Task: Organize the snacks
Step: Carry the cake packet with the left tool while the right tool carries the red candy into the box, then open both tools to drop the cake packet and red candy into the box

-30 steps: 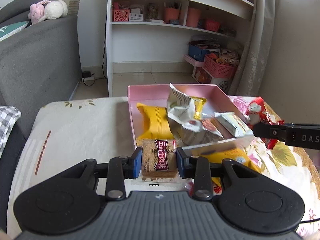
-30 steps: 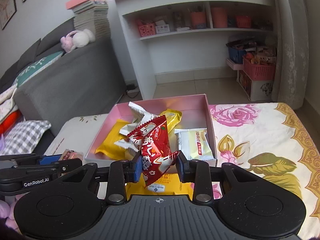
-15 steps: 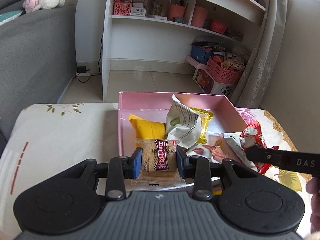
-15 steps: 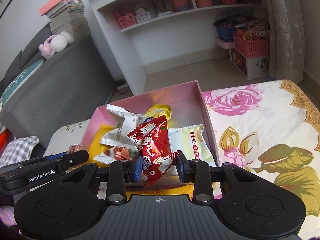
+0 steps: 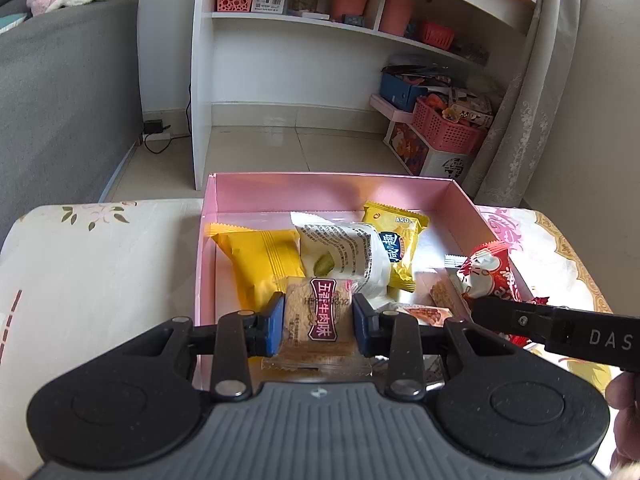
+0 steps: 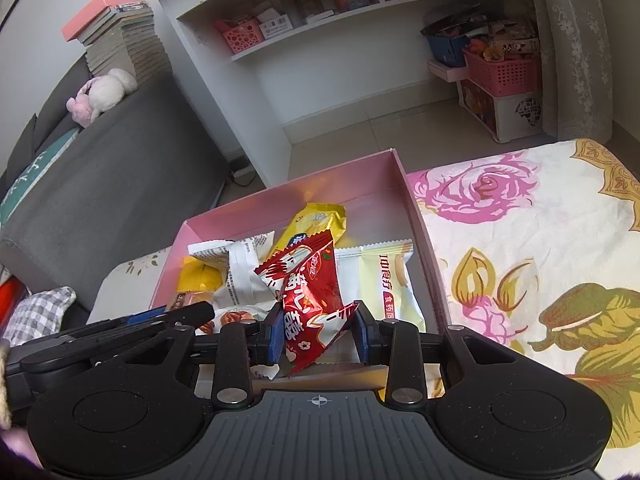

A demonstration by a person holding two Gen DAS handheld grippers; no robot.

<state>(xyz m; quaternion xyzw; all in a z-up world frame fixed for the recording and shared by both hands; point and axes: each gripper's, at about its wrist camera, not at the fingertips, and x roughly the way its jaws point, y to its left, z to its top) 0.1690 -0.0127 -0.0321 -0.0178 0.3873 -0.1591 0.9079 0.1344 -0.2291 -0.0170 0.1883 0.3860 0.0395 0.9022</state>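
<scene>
My left gripper (image 5: 319, 322) is shut on a tan biscuit packet with a maroon label (image 5: 320, 314) and holds it over the near edge of the pink box (image 5: 280, 188). My right gripper (image 6: 318, 334) is shut on a red snack packet (image 6: 308, 292) over the box's near right part; the red packet also shows in the left wrist view (image 5: 486, 270). Inside the box lie an orange-yellow packet (image 5: 260, 264), a white packet (image 5: 344, 252), a yellow packet (image 5: 396, 244) and a cream packet (image 6: 386, 276).
The box stands on a table with a floral cloth (image 6: 520, 240). A grey sofa (image 5: 60, 92) is on the left. A white shelf unit (image 5: 320, 40) and pink baskets (image 5: 448, 128) stand on the floor behind. The other gripper's arm (image 5: 560, 330) crosses at right.
Both grippers have moved forward and over the pink box, each still holding its packet. The box's contents now show from higher up.
</scene>
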